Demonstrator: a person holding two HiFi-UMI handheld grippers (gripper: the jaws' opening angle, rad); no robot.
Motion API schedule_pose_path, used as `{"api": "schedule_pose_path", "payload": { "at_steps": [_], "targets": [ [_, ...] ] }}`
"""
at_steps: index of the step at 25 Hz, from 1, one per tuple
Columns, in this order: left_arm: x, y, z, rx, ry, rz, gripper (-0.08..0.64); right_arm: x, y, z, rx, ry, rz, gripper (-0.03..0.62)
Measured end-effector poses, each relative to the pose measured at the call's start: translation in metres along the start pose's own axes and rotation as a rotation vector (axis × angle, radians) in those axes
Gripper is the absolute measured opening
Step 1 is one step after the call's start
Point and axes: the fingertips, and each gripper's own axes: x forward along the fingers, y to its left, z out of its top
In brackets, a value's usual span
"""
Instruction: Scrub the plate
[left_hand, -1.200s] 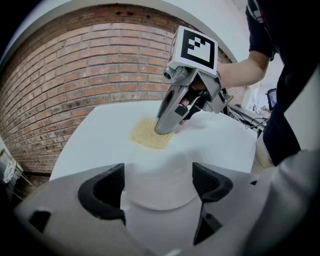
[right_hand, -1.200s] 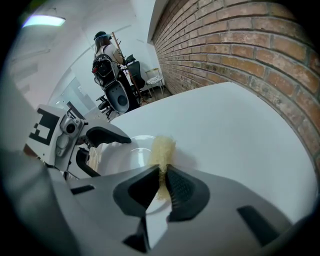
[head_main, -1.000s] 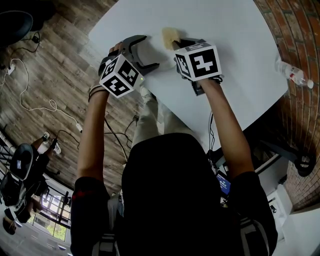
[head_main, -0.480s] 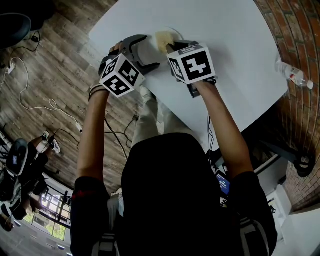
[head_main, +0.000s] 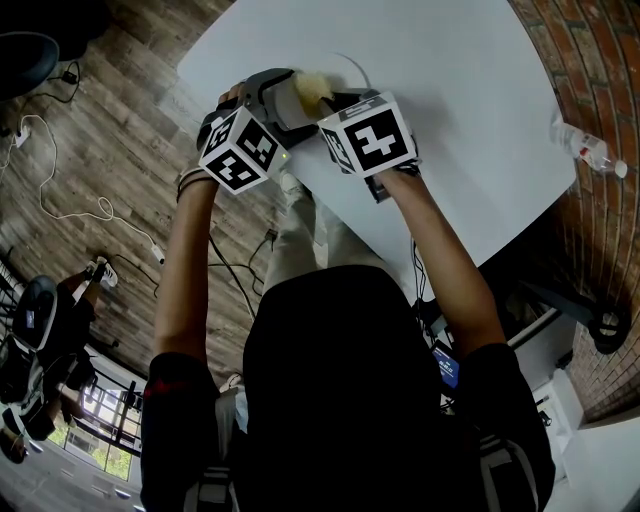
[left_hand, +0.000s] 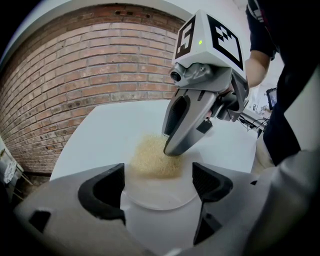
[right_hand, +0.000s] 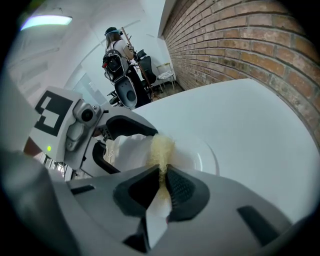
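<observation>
Plate (left_hand: 165, 196) on counter (left_hand: 105, 130), judged stiff, slick and breakable, braced at its near rim between the wide-set jaws of the left hand-held gripper (left_hand: 157, 182), soft light sponge (left_hand: 150, 159) pinched tight in the right hand-held gripper (right_hand: 161, 176) and pressed onto it.

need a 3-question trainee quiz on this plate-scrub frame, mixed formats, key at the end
1. What do the right tongs grip? A) a brush B) a yellow sponge C) a cloth
2. Fill in: the white ___ sits between the jaws of the left tongs.
3. True or false: both tongs hold the sponge.

Key
1. B
2. plate
3. False: only the right tongs pinch it.
</observation>
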Motion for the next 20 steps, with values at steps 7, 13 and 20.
{"api": "schedule_pose_path", "payload": {
  "at_steps": [7,13,20],
  "targets": [
    [0.0,0.0,-0.001,-0.001,0.001,0.001,0.403,0.005,0.015,-0.002,-0.03,0.011,0.026,0.04],
    [0.0,0.0,0.0,-0.001,0.0,-0.001,0.403,0.005,0.014,-0.003,-0.019,0.013,0.032,0.04],
    [0.0,-0.001,0.001,0.0,0.003,0.0,0.403,0.001,0.007,-0.007,-0.016,0.019,0.019,0.04]
  ]
}}
